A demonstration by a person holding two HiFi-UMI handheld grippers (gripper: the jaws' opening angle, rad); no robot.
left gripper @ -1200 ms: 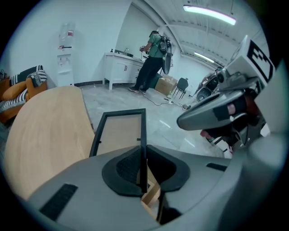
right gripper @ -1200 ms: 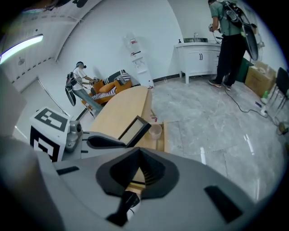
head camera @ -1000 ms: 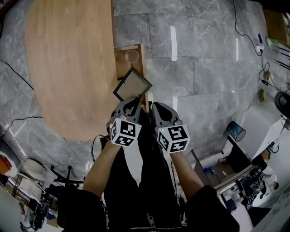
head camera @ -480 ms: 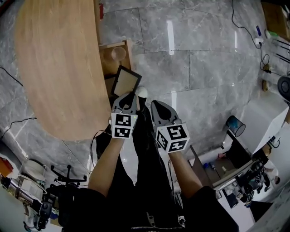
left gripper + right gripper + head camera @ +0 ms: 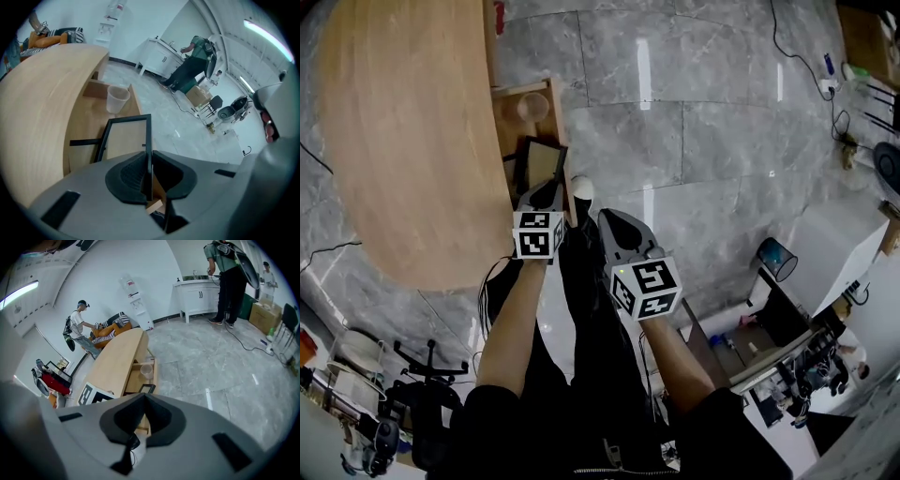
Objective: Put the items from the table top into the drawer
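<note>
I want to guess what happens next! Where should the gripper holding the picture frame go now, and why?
Probably straight down a little. The left gripper has its jaws shut on the edge of the picture frame, and the frame hangs over the open drawer. The drawer holds a cup, with bare room beside it where the frame could likely lie.

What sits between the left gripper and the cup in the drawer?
Only the black picture frame, clamped in the left gripper's fingers and reaching toward the cup inside the open drawer. The left gripper view shows it.
</note>
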